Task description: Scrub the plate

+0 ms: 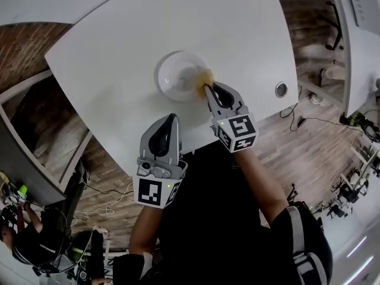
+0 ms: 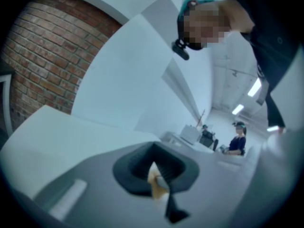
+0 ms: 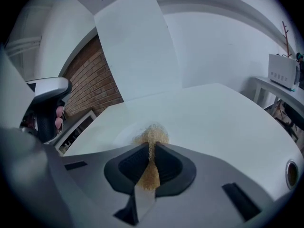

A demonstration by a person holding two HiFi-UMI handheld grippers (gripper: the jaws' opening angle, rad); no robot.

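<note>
Scrubbing well probably means pressing the tan fibrous scouring pad (image 3: 152, 134), clamped in the right tongs (image 3: 151, 147), in firm circles inward from the right rim of the round white plate (image 1: 177, 76) on the white table (image 1: 113, 55), while the raised left tongs (image 2: 153, 164) pinch a small tan scrap (image 2: 155, 182).

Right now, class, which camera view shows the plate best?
Head view: the whole plate shows from above. The right gripper view catches only a faint rim behind the scrubber; the left gripper view misses it.
</note>
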